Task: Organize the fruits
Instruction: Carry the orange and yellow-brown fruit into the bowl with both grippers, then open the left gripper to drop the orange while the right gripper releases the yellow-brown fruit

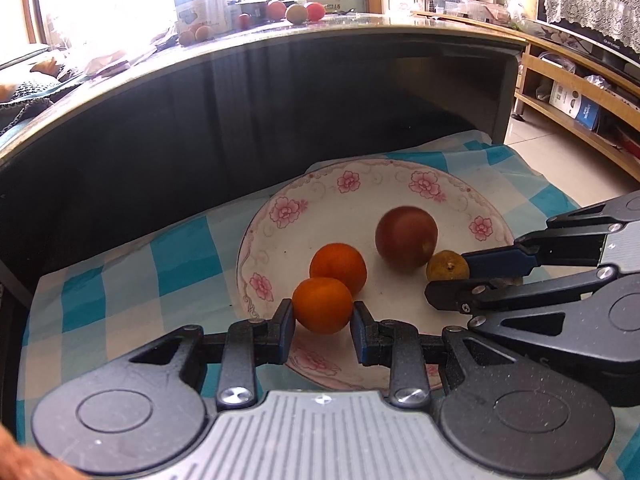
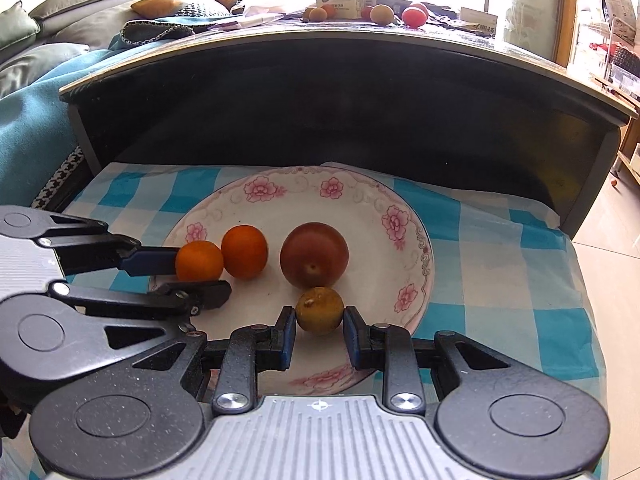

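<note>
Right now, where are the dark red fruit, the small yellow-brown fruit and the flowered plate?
dark red fruit (image 1: 406, 236): left wrist view, middle of its skin.
small yellow-brown fruit (image 2: 319, 310): right wrist view, its front face, between the right jaws.
flowered plate (image 2: 400, 220): right wrist view, its right rim.

Plate (image 2: 416, 276) sits on a checked cloth (image 2: 500, 260), in front of a table (image 2: 360, 80). On the plate: two oranges (image 2: 244, 252) touching at left, a plum (image 2: 314, 255) right of them, a small fruit (image 2: 320, 311) just before the plum. More fruits (image 2: 382, 14) on the tabletop behind.
</note>
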`<action>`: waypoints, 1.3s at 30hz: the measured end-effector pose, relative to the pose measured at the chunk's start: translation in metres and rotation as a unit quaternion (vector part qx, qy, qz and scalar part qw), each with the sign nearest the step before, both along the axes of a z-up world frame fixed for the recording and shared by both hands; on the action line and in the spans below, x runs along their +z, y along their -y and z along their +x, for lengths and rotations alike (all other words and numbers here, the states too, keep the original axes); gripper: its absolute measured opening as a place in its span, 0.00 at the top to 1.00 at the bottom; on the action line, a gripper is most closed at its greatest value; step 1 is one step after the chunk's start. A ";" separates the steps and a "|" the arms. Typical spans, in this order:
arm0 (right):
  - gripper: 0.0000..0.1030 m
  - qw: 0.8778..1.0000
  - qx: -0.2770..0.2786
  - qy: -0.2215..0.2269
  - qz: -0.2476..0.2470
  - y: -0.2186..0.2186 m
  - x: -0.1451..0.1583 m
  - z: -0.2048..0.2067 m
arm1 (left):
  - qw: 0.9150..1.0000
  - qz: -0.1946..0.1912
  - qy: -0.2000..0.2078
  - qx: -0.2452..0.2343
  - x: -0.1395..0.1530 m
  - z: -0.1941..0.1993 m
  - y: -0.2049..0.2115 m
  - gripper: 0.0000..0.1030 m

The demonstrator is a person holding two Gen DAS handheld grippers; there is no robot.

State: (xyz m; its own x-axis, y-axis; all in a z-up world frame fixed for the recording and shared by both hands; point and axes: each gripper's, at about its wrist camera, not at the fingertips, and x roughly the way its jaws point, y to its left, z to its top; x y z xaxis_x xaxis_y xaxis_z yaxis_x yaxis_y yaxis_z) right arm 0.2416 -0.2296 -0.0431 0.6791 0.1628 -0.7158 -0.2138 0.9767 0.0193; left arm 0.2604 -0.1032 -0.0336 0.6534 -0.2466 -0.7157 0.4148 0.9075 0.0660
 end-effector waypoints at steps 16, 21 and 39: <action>0.77 1.000 0.001 0.011 0.009 0.005 0.003 0.005 | 1.000 0.006 0.001 0.000 -0.004 0.008 0.006 0.62; 0.75 1.000 -0.001 0.013 0.009 0.005 0.005 0.004 | 1.000 0.009 0.001 0.001 -0.003 0.006 0.006 0.62; 0.71 1.000 -0.003 0.019 0.004 0.004 0.015 -0.004 | 1.000 0.024 0.011 0.001 0.010 -0.005 0.006 0.62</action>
State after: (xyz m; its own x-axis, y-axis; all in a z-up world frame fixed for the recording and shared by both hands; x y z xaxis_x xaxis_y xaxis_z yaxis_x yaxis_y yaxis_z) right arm 0.2376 -0.2341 -0.0278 0.7076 0.1640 -0.6873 -0.2078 0.9780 0.0195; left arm 0.2551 -0.1088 -0.0236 0.6697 -0.2111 -0.7120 0.4111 0.9039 0.1187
